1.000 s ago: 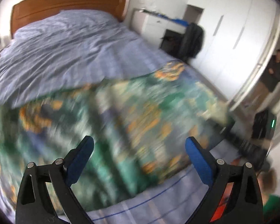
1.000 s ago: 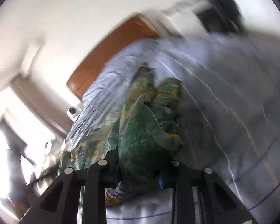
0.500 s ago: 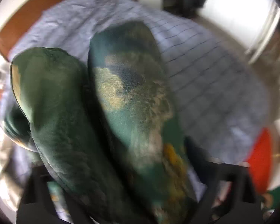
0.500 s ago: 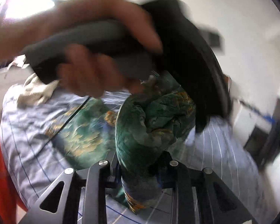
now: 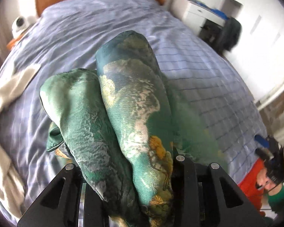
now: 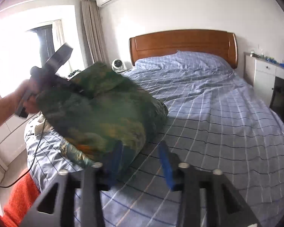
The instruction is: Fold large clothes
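Here the left gripper (image 5: 126, 172) clamps a bunched fold of green patterned garment (image 5: 123, 113). Only the right wrist view shows the right gripper (image 6: 142, 162), its blue pads spread, now released from the cloth it gripped a second ago, apparently clear of the garment (image 6: 104, 113) above the checked bedsheet (image 6: 217, 113).

Right gripper (image 6: 143, 162), blue-padded fingers (image 6: 166, 164) parted with nothing between, faces a bunched green patterned satin garment (image 6: 102, 113) lifted over the blue checked bedsheet (image 6: 217, 113) by the left gripper (image 6: 53, 73) in a bare hand (image 6: 26, 98), wooden headboard (image 6: 181, 42) behind, motion-blurred.
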Demonstrator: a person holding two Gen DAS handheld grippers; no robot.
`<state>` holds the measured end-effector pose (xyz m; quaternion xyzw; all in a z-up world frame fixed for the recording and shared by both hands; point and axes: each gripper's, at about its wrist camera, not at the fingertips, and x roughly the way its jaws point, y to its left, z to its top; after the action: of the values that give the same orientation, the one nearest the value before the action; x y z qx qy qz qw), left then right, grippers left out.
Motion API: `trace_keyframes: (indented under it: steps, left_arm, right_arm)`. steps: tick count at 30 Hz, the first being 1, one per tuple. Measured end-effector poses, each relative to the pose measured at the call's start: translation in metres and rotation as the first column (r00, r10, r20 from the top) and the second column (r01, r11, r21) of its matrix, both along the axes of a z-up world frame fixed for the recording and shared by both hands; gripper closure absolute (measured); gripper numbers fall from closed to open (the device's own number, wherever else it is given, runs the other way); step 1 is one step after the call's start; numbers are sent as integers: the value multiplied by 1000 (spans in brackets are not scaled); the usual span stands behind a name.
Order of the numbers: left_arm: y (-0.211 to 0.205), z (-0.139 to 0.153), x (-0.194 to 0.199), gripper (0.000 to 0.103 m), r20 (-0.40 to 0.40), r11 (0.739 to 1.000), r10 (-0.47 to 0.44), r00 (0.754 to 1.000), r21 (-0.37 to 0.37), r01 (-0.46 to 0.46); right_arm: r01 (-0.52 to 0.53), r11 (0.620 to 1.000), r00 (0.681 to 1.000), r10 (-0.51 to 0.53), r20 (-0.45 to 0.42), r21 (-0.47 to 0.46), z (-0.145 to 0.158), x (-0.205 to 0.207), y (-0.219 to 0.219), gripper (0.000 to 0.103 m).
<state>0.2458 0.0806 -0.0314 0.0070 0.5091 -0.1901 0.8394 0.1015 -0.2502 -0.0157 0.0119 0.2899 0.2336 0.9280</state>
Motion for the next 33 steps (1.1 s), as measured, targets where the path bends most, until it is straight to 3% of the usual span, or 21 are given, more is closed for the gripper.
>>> trace_keyframes:
  steps: [7,10,13,16,20,23,28,31,33]
  left_arm:
    - [47,-60,-7,67,-73,989,78,994,-124,-86]
    - [62,-76,1,61,-106,973,105,989,-194,-125]
    - [79,-101,13,49,-174,944,116,978,-286,-163]
    - [80,-125,19,47,-188,926,114,975,-334,-173]
    - [87,-129,21,46,-193,904,99,976,-392,-169]
    - [94,-123,21,44,-202,891,87,975,-422,-167]
    - [103,-126,20,42,-207,866,70,976,-473,-163]
    - [107,-128,18,42,-201,860,70,977,-485,-162]
    - [110,-128,14,41,-193,857,70,979,-490,-158]
  right_arm:
    - [-171,985,983,170,-67,-18,-5,51,82,66]
    - [-229,969,966,214,-148,-95,-41,77,123,67]
    - [-234,966,936,194,-294,-106,-96,97,129,68]
    - [-217,973,935,184,-302,-79,-111,100,121,69]
    - [-206,973,931,163,-327,-102,-107,101,125,69]
    - [-223,968,906,164,-389,-112,-85,112,132,67]
    - [-205,979,916,193,-353,5,-36,168,165,66]
    - [-255,963,891,268,-367,85,-40,211,217,66]
    - [-316,939,839,343,-421,137,-60,234,261,67]
